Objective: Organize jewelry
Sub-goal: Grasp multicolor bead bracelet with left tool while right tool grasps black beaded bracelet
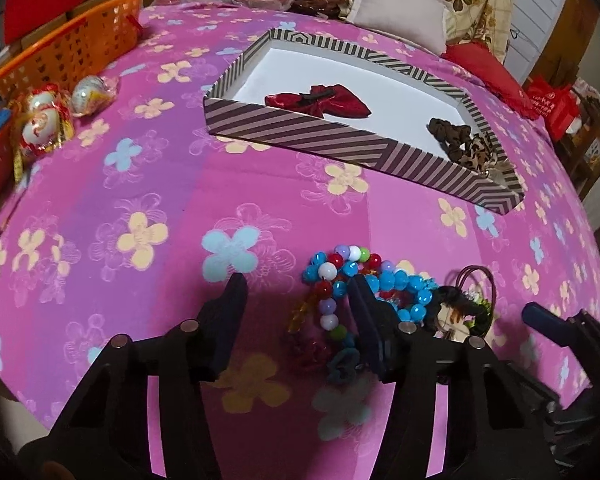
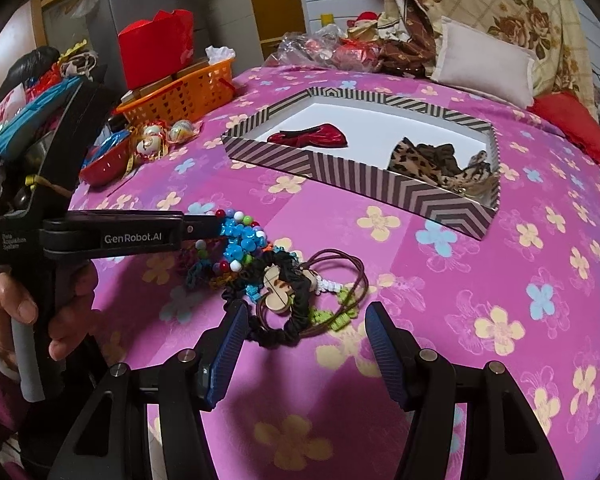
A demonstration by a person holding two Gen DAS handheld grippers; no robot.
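A pile of jewelry lies on the pink flowered bedspread: colourful bead bracelets (image 1: 340,276) (image 2: 240,236), a black scrunchie (image 2: 288,300) with a wooden charm, and brown hair ties (image 2: 340,268). My left gripper (image 1: 296,284) is open, its jaws either side of the beads; it also shows in the right wrist view (image 2: 216,224). My right gripper (image 2: 304,316) is open just short of the scrunchie. A striped box (image 1: 340,144) (image 2: 340,172) behind holds a red bow (image 1: 320,98) (image 2: 312,136) and leopard scrunchies (image 1: 464,140) (image 2: 432,160).
An orange basket (image 1: 68,40) (image 2: 188,84), a red bowl (image 2: 104,164) and wrapped eggs (image 1: 44,120) (image 2: 156,140) sit at the left. A white pillow (image 1: 400,12) (image 2: 484,64), red cushion (image 2: 572,120) and clutter lie behind the box.
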